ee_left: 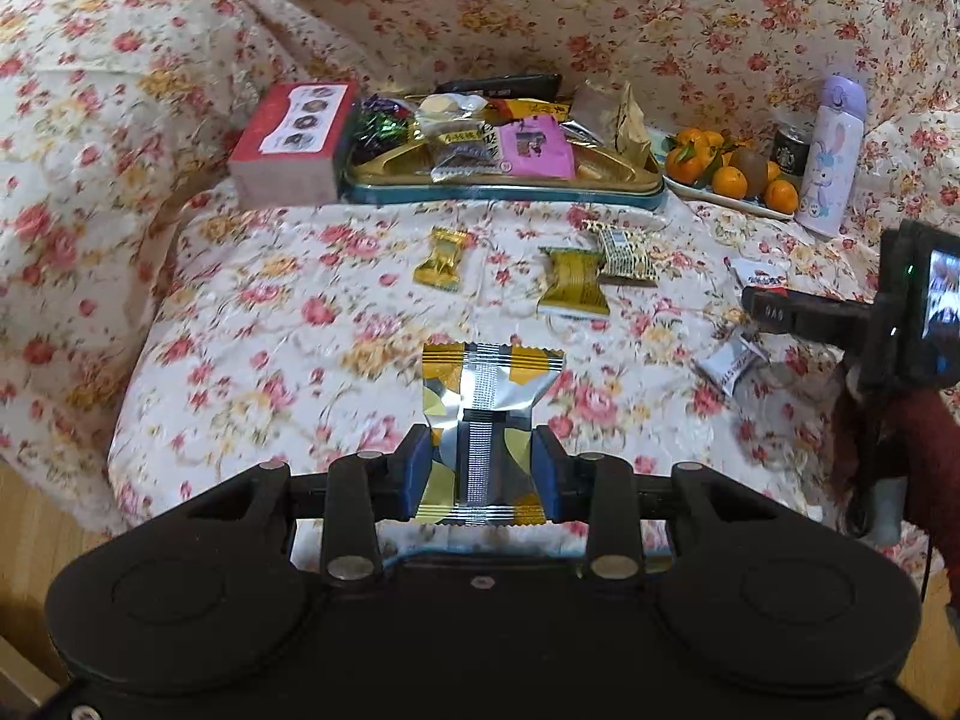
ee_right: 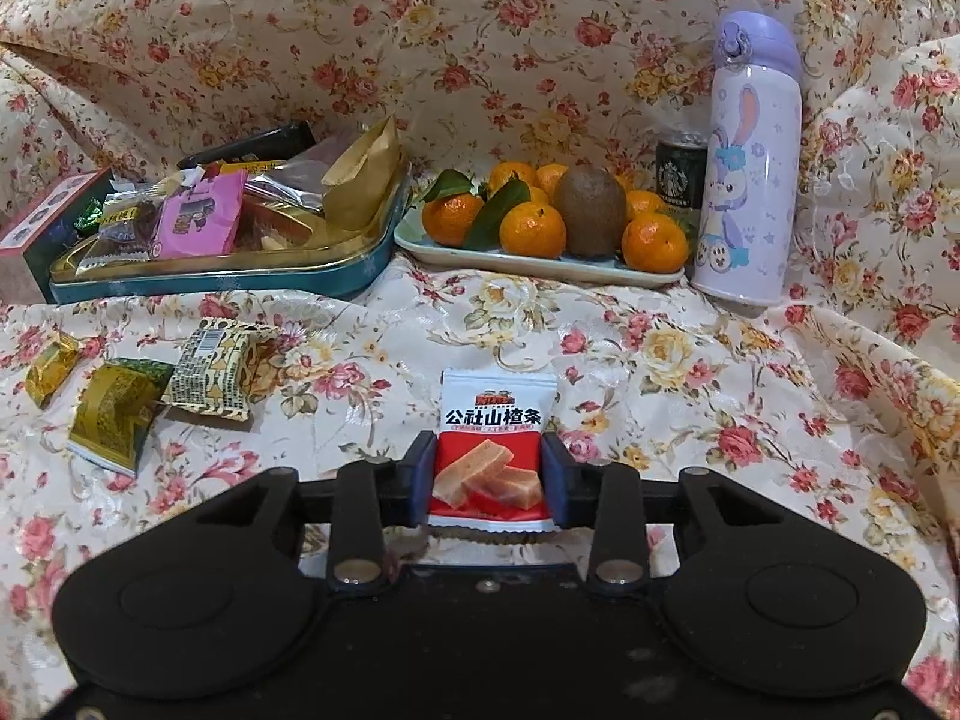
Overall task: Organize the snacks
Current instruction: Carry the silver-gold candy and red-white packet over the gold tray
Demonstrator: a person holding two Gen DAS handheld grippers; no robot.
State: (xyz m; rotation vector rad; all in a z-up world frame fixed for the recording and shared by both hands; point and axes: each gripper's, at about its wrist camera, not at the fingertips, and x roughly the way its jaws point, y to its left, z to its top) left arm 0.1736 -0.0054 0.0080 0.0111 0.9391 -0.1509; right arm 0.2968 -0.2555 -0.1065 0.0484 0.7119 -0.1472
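Landmark: teal tin tray (ee_left: 504,195) with gold insert, at back of floral-covered surface (ee_left: 288,312).

Left gripper (ee_left: 483,471): blue pads clamped on both sides of a gold-and-silver snack packet (ee_left: 489,414), gripped at its lower half, packet standing upright, upper half fanning out above the pads, silver back seam facing camera. Held in front of the tray, on the near side of the surface; whether clear of the cloth cannot be told.

Right gripper (ee_right: 489,477): jaws narrow, pads pressed against both edges of a red-and-white hawthorn snack packet (ee_right: 495,438), printed side up. Packet in front of the tray and to its right, near the camera; lying on the cloth or lifted cannot be told.

Loose on cloth just in front of tray: 2 gold-wrapped sweets (ee_left: 443,258), (ee_left: 573,282) and 1 cream patterned packet (ee_left: 624,255), the last touching the second gold one. 1 silver packet (ee_left: 732,363) further right, near the right gripper's body.

In tray: pink packet (ee_right: 198,216), clear-wrapped cake (ee_right: 123,228), tan pouch (ee_right: 360,177), others piled, not distinguishable.

Left of tray, touching: red box (ee_left: 294,144). Right of tray: plate (ee_right: 528,267) with mandarins (ee_right: 531,231) and 1 kiwi (ee_right: 591,210); beyond it dark can (ee_right: 681,171) and lilac rabbit flask (ee_right: 750,168), upright.
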